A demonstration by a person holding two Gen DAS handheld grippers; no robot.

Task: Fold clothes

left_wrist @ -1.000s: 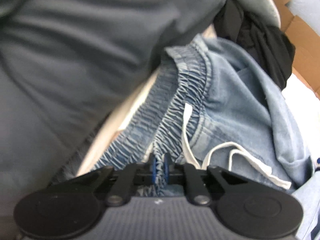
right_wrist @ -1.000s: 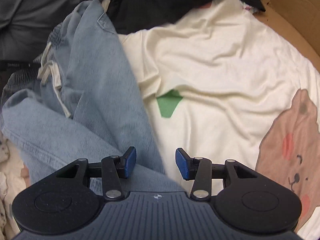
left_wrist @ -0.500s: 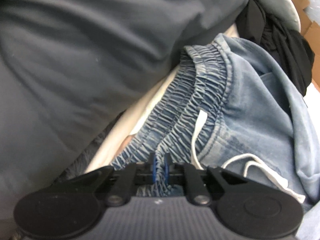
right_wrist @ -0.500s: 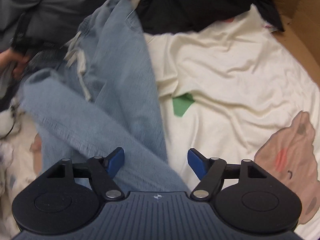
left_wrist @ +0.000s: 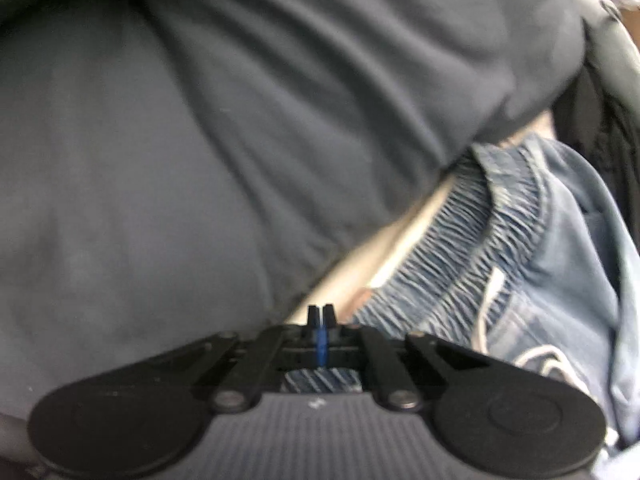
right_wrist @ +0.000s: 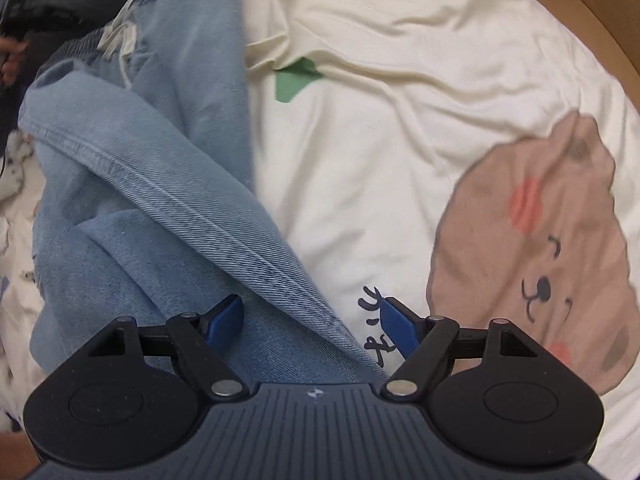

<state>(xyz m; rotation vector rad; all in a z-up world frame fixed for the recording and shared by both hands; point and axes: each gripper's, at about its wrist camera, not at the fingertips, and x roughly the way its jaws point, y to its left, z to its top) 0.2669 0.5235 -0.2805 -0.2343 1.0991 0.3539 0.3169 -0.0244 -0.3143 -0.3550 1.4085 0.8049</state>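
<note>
Jaws of my left gripper (left_wrist: 320, 316) are pressed flat together, blue pad against blue pad, and I can see no cloth between the tips. A strip of denim shows just behind them, through the linkage. The gathered elastic waistband (left_wrist: 480, 240) of the light blue denim jeans (left_wrist: 568, 280) lies just to their right, beside a large dark grey fabric mass (left_wrist: 200, 140) that fills most of this view.

My right gripper (right_wrist: 312, 320) stands wide; its jaws have just been opening. It points down over a jeans leg. The leg's seamed edge runs between the two blue pads (right_wrist: 226, 320), but neither presses on it. The far pad hangs over the cream cotton T-shirt printed with a tan bear face (right_wrist: 400, 140), which lies spread flat, touching the jeans along their right side.

By count: two grippers, one pair of jeans, one white drawstring (right_wrist: 120, 40) at its waist, one cream T-shirt, one green patch (right_wrist: 296, 80) on it, one strip of brown cardboard (right_wrist: 600, 20) beyond it.
</note>
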